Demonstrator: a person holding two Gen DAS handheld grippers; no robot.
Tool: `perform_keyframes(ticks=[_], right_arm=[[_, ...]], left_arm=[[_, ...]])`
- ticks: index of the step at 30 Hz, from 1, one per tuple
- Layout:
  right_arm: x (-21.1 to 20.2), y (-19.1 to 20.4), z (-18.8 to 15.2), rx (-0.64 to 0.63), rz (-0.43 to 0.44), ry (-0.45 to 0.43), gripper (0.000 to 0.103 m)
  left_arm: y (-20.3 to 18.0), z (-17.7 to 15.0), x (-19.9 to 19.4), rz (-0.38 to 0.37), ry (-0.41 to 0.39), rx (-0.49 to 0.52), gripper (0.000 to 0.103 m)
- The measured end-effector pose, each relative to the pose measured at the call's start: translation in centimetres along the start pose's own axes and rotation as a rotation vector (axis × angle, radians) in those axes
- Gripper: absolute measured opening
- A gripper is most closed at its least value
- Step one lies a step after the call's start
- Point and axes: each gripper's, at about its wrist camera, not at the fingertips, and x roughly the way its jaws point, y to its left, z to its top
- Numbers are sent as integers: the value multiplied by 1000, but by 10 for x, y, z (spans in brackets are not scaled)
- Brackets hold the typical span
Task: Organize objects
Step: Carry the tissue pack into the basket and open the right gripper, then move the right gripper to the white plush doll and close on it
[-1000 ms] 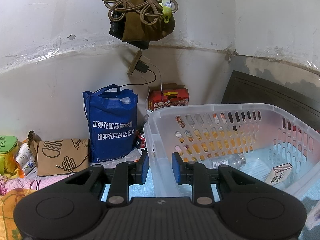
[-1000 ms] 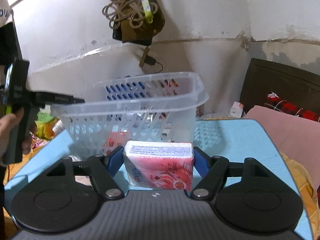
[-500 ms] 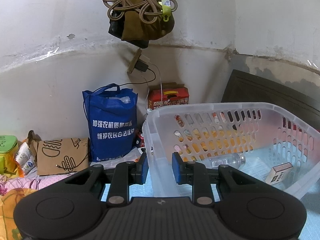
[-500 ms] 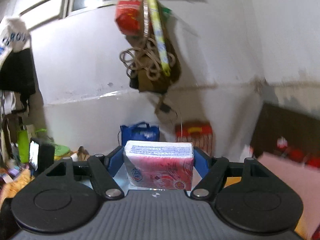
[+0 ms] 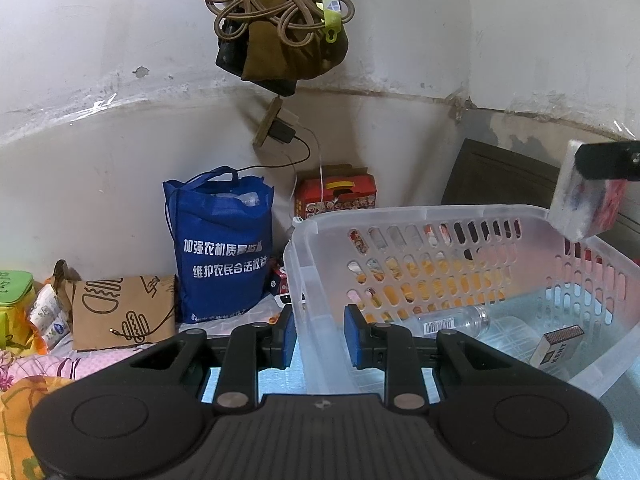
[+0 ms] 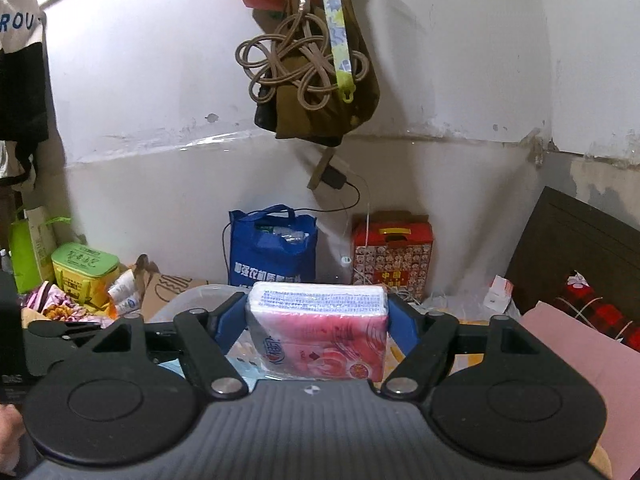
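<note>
Above the basket's [image 5: 420,216] far right corner, as the left wrist view shows it, hangs the tissue pack [image 5: 586,204], with a black finger [image 5: 604,160] of the right gripper across its side. From the right wrist view the pack [image 6: 320,334] sits upright between the blue pads [image 6: 404,326] of the right gripper [image 6: 316,324], whose jaws are opening; the right pad lies against the pack, while a narrow gap shows at the left pad, so the hold looks loose. Pink wrapping faces the camera and a white printed end faces up

Inside the clear, slotted basket lie a plastic bottle [image 5: 452,322] on its side and a matchbox [image 5: 558,346], near each other but apart. The left gripper [image 5: 320,336] is clamped on the basket's near-left wall, one pad outside and one inside, with the wall pinched between them. Under the basket is a light blue worktop [image 5: 280,380]

Behind, against the white wall, stand a blue bag [image 5: 224,248] and a red box [image 5: 336,192], with a brown paper bag [image 5: 120,312] and a green box [image 5: 14,292] further left. A cord bundle [image 5: 276,8] hangs on the wall over a charger [image 5: 282,132]. In the right wrist view a pink cloth [image 6: 572,352] lies at the right, and part of a hand [image 6: 10,424] shows at the lower left edge
</note>
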Motion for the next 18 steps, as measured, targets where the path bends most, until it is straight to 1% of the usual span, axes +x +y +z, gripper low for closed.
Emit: perform_keyframes(ticks=[1, 2, 3, 8, 10, 16, 18], right_arm=[[-4, -2, -3, 7, -6, 3, 95], [-6, -3, -4, 15, -16, 3, 100], [-10, -4, -6, 19, -21, -3, 103], [-23, -13, -11, 50, -33, -14, 103], [-28, -17, -15, 63, -19, -12, 103], [-57, -28, -39, 107, -4, -41, 103], [-69, -30, -51, 119, -16, -52, 103]], left_arm=[[0, 0, 0, -1, 2, -1, 30], [1, 0, 0, -3, 2, -3, 30], [0, 0, 0, -4, 2, -3, 30], [-1, -1, 0, 0, 3, -1, 30], [-1, -1, 0, 0, 4, 0, 30], [-2, -2, -1, 0, 3, -1, 30], [-3, -2, -1, 2, 3, 1, 30]])
